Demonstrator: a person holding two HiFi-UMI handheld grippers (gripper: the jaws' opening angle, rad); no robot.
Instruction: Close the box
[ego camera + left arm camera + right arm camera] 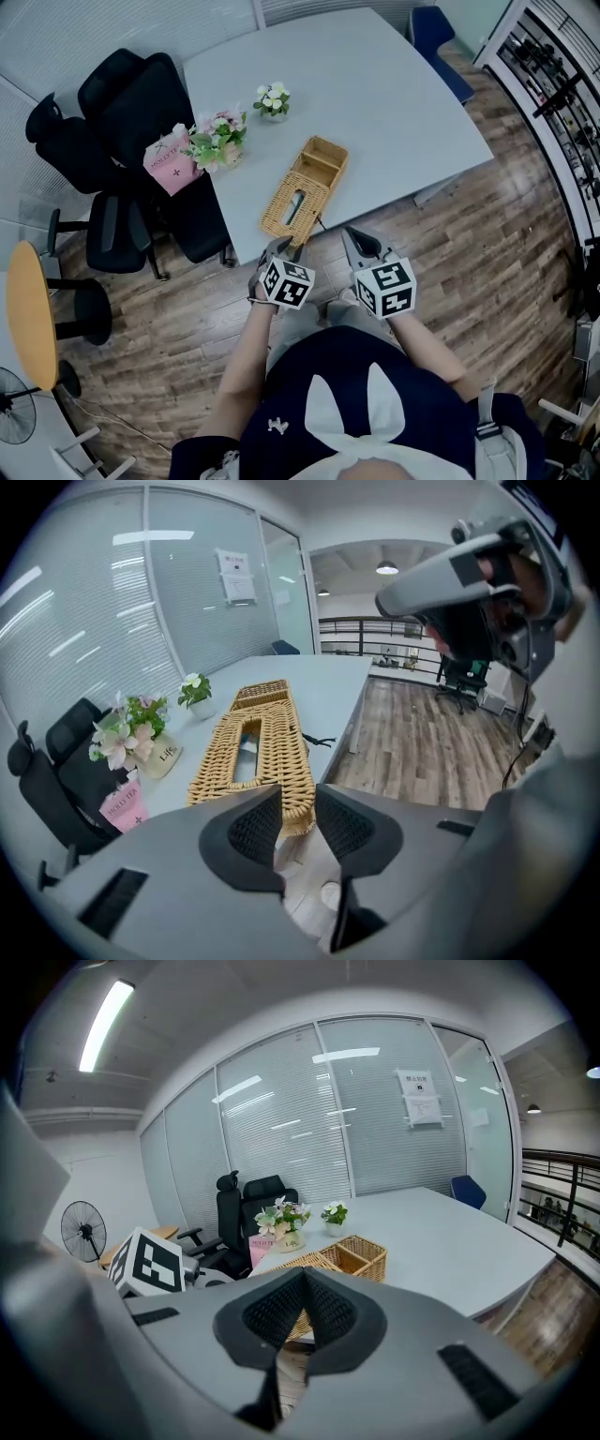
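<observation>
In the head view, the wicker box (325, 159) sits on the grey bench (394, 103) near its front edge. Its slotted lid (293, 208) lies folded out flat toward the person, apparently hinged where it meets the open basket. The left gripper (283, 249) hangs just beside the lid's free end, probably placed to catch that edge and swing it over. The right gripper (354, 240) is off the bench edge, apart from the box. A flower arrangement (218, 141) stands well clear at the bench's side, out of the lid's likely path. In the left gripper view, the jaws stand narrowly apart with nothing pressed between the pads, and the lid's near rim lines up just beyond the gap. In the right gripper view, the jaws are closed together on nothing and aimed toward the box, seemingly in reserve.
</observation>
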